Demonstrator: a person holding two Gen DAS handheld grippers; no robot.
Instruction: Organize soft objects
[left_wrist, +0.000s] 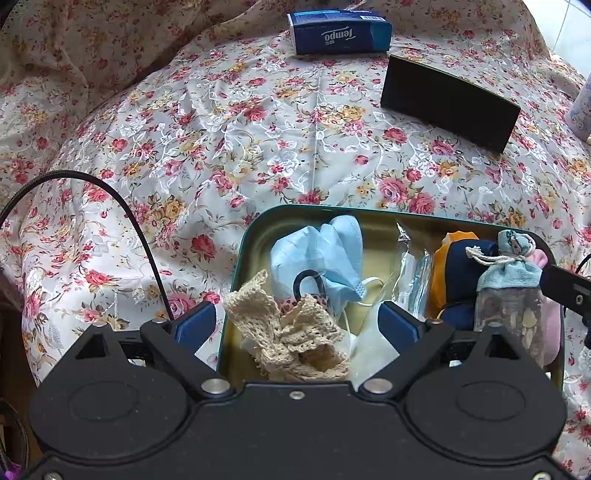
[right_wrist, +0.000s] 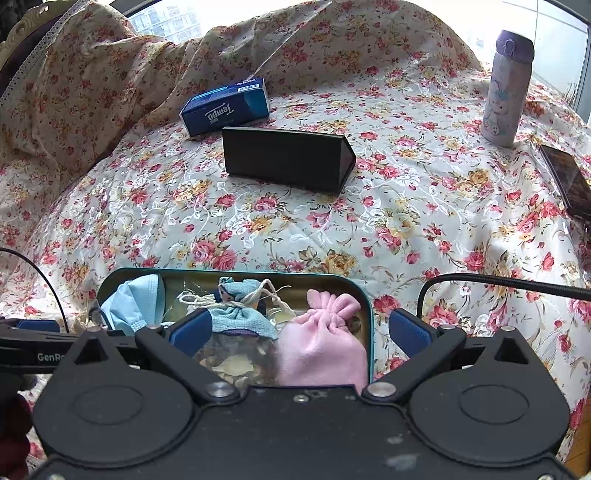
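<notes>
An open teal tin (left_wrist: 314, 208) (right_wrist: 258, 274) sits on the floral cloth near the front edge. Inside lie light blue face masks (left_wrist: 325, 251) (right_wrist: 136, 302), a cream lace piece (left_wrist: 295, 332), a clear-wrapped packet (left_wrist: 413, 280), a navy and orange soft item (left_wrist: 458, 280), a blue-topped sachet (left_wrist: 509, 280) (right_wrist: 240, 314) and a pink pouch (right_wrist: 321, 343). My left gripper (left_wrist: 297, 325) hangs open over the tin's left half, with the lace between its fingers but not pressed. Over the right half my right gripper (right_wrist: 300, 330) stands open wide, above the sachet and pink pouch.
At the back lie a blue tissue pack (left_wrist: 340, 31) (right_wrist: 225, 107) and a black triangular case (left_wrist: 447, 103) (right_wrist: 288, 162). A white and purple bottle (right_wrist: 508, 88) and a dark phone (right_wrist: 569, 181) stand at the right. Black cables (left_wrist: 122, 206) (right_wrist: 517, 282) trail across the cloth.
</notes>
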